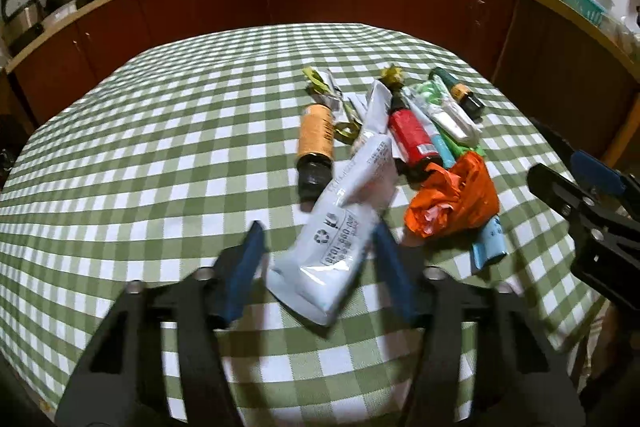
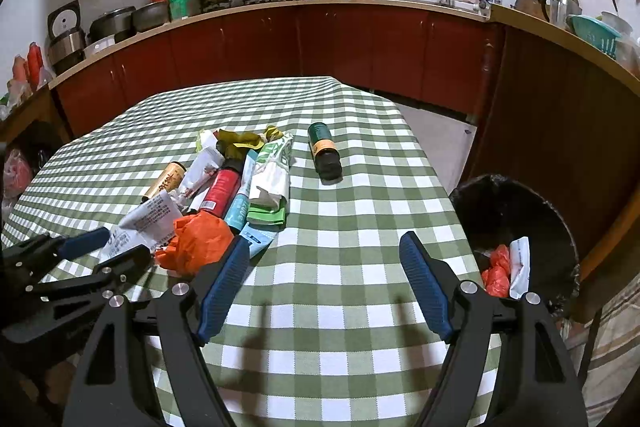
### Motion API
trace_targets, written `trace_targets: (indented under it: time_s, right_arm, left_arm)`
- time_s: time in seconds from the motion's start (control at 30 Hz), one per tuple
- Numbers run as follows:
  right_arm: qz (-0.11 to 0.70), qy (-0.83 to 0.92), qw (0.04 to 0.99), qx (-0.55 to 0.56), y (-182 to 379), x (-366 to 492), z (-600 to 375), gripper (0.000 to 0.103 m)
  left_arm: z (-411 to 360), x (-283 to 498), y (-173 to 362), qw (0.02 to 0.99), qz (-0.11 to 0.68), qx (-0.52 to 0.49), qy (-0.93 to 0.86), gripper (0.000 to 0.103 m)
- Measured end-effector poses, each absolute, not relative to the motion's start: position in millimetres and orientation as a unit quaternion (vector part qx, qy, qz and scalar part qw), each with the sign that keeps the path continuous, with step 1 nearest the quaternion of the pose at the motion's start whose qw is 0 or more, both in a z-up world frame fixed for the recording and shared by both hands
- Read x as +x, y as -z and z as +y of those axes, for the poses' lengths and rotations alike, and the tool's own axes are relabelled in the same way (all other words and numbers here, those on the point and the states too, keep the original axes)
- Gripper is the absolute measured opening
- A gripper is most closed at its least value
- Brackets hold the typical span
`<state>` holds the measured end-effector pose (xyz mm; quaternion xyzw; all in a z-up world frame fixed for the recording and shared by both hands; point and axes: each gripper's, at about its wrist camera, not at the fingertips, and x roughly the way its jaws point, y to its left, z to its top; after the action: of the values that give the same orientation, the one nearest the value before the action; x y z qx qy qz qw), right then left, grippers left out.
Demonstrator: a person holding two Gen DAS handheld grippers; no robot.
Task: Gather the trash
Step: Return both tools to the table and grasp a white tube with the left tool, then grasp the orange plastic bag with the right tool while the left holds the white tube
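Note:
A pile of trash lies on the green checked tablecloth [image 1: 140, 155]: a white plastic pouch [image 1: 340, 239], an orange crumpled bag [image 1: 456, 199], a red can [image 1: 412, 135], an orange-labelled bottle [image 1: 316, 139] and a dark green bottle [image 2: 324, 151]. My left gripper [image 1: 318, 239] is open, its blue fingers on either side of the white pouch's near end. My right gripper [image 2: 324, 247] is open and empty above the cloth, right of the pile. The orange bag [image 2: 200, 243] sits by its left finger.
A black bin [image 2: 520, 211] stands off the table's right edge, holding red and white trash. Kitchen counters with pots, a kettle and a sink run along the back and right walls [image 2: 360, 7].

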<state>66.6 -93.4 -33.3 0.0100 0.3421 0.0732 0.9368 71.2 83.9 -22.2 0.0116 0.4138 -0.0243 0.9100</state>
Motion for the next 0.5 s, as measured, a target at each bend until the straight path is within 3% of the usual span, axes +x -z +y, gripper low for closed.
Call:
trace_targets:
  time_s: [0.13,0.5]
  right_arm:
    - [0.343,-0.077,0.936,0.007,33,69,-89,0.075]
    - [0.336,-0.113,0.935,-0.009,28,69,-60,0.075]
  left_arm:
    - [81,65,19,0.914,0.404,0.017,0.034,0.031]
    - [103,44,-2,0.924,0.383,0.002,0.009,0.029]
